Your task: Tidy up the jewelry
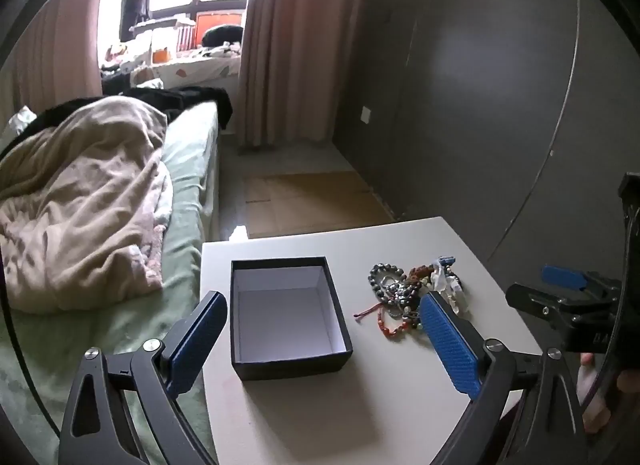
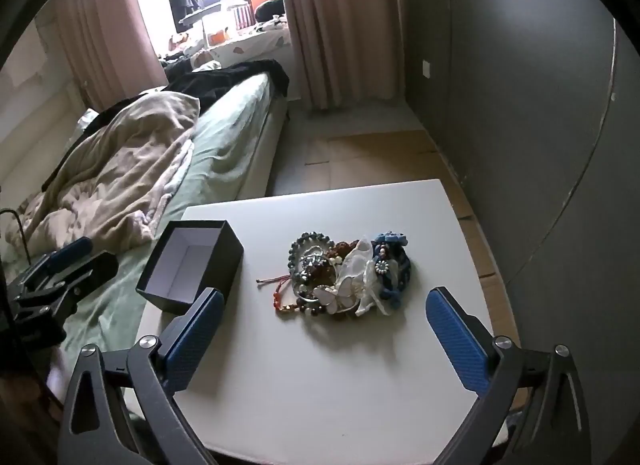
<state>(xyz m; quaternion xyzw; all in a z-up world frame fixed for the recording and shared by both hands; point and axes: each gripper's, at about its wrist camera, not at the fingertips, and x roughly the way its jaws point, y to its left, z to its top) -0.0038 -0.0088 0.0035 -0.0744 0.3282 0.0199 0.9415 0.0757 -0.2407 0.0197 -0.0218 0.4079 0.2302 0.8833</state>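
A black box (image 1: 288, 315) with a white inside stands open and empty on the white table (image 1: 320, 417). To its right lies a tangled pile of jewelry (image 1: 408, 293): bead bracelets, a red cord, blue and white pieces. My left gripper (image 1: 320, 305) hovers open over the box, its fingers astride it. In the right wrist view the jewelry pile (image 2: 344, 277) sits mid-table and the box (image 2: 192, 265) stands at the left edge. My right gripper (image 2: 322, 305) is open above the table, just short of the pile, holding nothing.
A bed (image 1: 184, 169) with a green sheet and a beige blanket (image 1: 80, 201) borders the table on the left. A dark grey wall (image 1: 480, 105) runs along the right. Cardboard (image 1: 312, 201) lies on the floor beyond the table.
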